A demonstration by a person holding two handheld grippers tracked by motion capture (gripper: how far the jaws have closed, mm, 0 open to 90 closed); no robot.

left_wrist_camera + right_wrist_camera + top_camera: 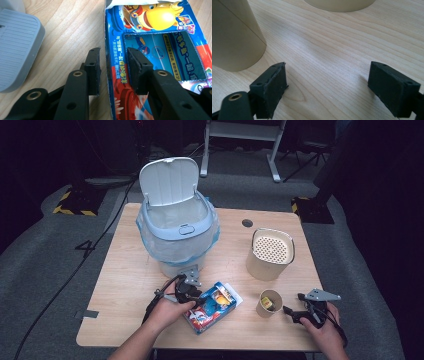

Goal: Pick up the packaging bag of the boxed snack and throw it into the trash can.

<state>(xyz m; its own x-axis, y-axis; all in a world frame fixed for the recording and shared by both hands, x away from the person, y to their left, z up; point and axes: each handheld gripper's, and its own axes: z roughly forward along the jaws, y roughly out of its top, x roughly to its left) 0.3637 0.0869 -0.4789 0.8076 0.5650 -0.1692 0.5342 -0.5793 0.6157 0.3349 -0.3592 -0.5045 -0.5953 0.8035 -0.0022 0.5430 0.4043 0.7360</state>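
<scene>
- We take the flat blue cardboard toy box with a cartoon print and a cut-out window as our landmark; it lies on the pale wooden worktop near the front edge, just in front of the light blue lidded bin lined with a clear bag.
- Our left gripper sits at the box's left long edge, and that edge runs straight up between the jaws, in line with them.
- The left jaws are partly open: one pad stands outside the box over bare wood, the other over the printed face. We see a gap on both sides of the edge, so nothing is gripped yet.
- The box's long axis runs diagonally away from the left hand, toward the right rear.
- Our right gripper rests well to the right of the box, beyond the small tan paper cup, jaws wide apart and empty over bare wood.
- The left hand is much the nearer, so we judge the grasp is its to make.
</scene>
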